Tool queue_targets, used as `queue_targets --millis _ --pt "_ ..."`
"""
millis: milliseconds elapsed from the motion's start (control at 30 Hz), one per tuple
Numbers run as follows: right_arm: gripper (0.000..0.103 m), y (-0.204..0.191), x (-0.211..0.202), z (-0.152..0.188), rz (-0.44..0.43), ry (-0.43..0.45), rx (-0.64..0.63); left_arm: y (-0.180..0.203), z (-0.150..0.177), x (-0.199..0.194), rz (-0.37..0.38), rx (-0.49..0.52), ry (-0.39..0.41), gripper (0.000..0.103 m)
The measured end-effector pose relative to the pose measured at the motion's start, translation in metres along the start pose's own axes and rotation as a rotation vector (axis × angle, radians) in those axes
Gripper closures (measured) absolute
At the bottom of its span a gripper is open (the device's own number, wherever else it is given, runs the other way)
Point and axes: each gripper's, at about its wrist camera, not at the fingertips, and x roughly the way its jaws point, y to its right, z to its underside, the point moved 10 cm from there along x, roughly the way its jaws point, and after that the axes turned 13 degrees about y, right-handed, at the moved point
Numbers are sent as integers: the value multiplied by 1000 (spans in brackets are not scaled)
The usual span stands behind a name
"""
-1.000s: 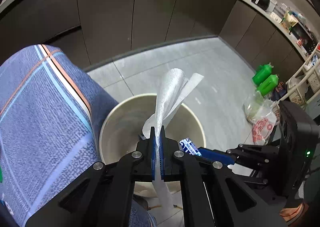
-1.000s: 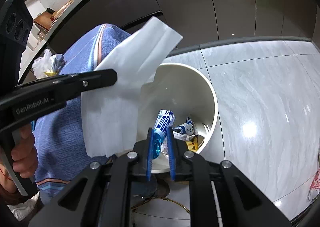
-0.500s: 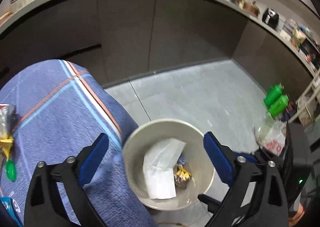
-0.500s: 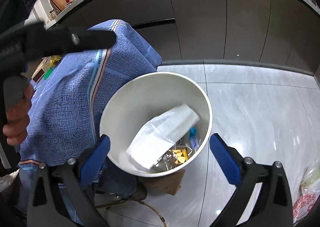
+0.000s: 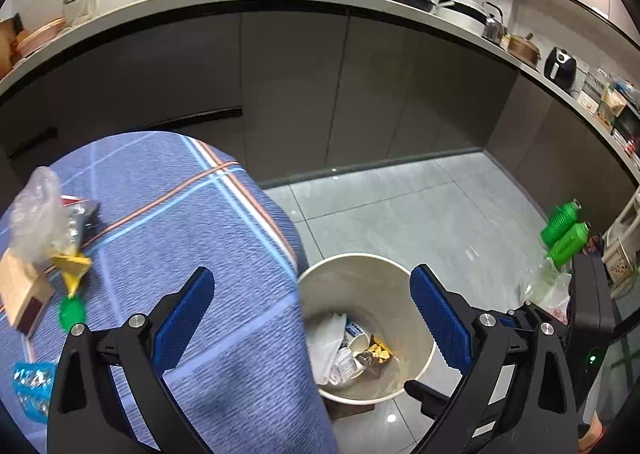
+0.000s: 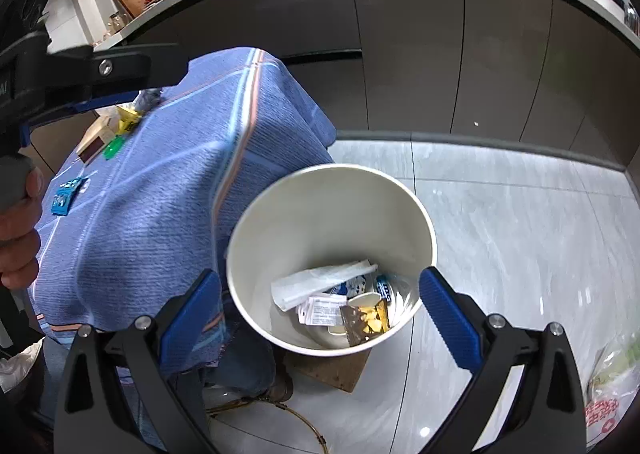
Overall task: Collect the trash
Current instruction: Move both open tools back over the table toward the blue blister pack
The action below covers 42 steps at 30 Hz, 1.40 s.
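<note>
A cream waste bin (image 5: 416, 290) (image 6: 332, 213) stands on the floor beside a table under a blue cloth (image 5: 192, 238) (image 6: 160, 189). In the bin lie a white tissue (image 6: 320, 280) (image 5: 326, 342), a blue-and-white wrapper (image 6: 384, 286) and a gold wrapper (image 6: 370, 320) (image 5: 376, 352). My left gripper (image 5: 312, 318) is open and empty above the table's edge and the bin. My right gripper (image 6: 320, 314) is open and empty above the bin. More trash lies on the table: a clear bag (image 5: 36, 213), a yellow wrapper (image 5: 72, 266), a green piece (image 5: 72, 312) and a blue wrapper (image 5: 32, 382) (image 6: 66, 193).
Dark kitchen cabinets (image 5: 320, 93) under a cluttered counter run behind. Two green bottles (image 5: 564, 230) and plastic bags (image 5: 548, 290) stand on the tiled floor at the right. A cardboard box (image 5: 20, 294) lies on the table. The bin rests on a wooden board (image 6: 332, 370).
My left gripper opened and let go of the white tissue; my right gripper opened and let go of the blue wrapper. Both fell into the bin. Both grippers have risen.
</note>
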Motion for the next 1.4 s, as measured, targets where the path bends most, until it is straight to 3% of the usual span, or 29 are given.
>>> queue_targets --millis 300,567,933,1200,1300,1400 --pt "3 -40 -22 -32 -55 76 -63 -42 -10 -52 -125 -29 48 9" --pt "3 -89 -40 -63 -149 171 -61 -114 1 -117 -249 -164 69 8" --pt "3 -195 -37 -63 -334 118 -183 -222 55 -193 -418 -313 42 8" --pt "3 -243 -21 -58 -350 54 -242 -265 93 -196 -363 -392 -16 11" --pt "3 -255 -15 -57 -359 25 -243 -277 106 -187 -321 -424 -49 21" --pt "3 -265 -9 -55 -371 2 -246 -286 113 -172 -267 -447 -83 26"
